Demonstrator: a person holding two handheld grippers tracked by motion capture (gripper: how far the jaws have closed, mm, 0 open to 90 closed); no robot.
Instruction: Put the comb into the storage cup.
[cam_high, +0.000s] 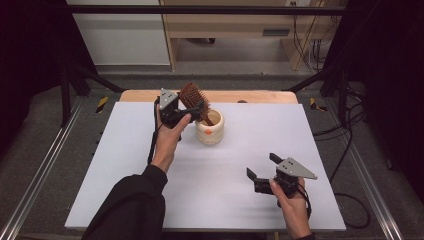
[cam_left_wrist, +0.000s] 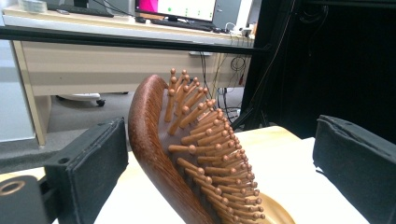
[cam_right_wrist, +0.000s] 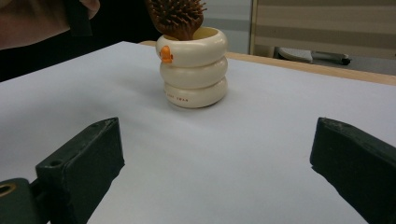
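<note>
Presently we log one wooden hairbrush (cam_high: 193, 97), standing handle-down in a cream ringed cup (cam_high: 210, 129), which we take as our landmark on the white counter (cam_high: 150, 200).

Item, hairbrush: head rises above the cup's rim, long axis running up from the cup and tilted toward the cup's left side as the high view shows it. In the left claw view the brush (cam_left_wrist: 187, 154) leans across the frame, dark curved back to the left, bristles to the right.

Item, left claw (cam_high: 192, 111): just left of the cup and level with the brush head. Its jaws stand wide apart on either side of the head; we see a gap at each pad, so it grips nothing. It is plainly the nearer hand.

Item, right claw (cam_high: 260, 167): well apart from the cup, on the near right of it, jaws spread wide and empty, pointing toward the cup (cam_right_wrist: 192, 65) with bare counter between.

Judgement: the coming move turns on the left claw, since the brush head already lies between its jaws. Whether it closes to lift the brush or draws off we cannot tell.
</note>
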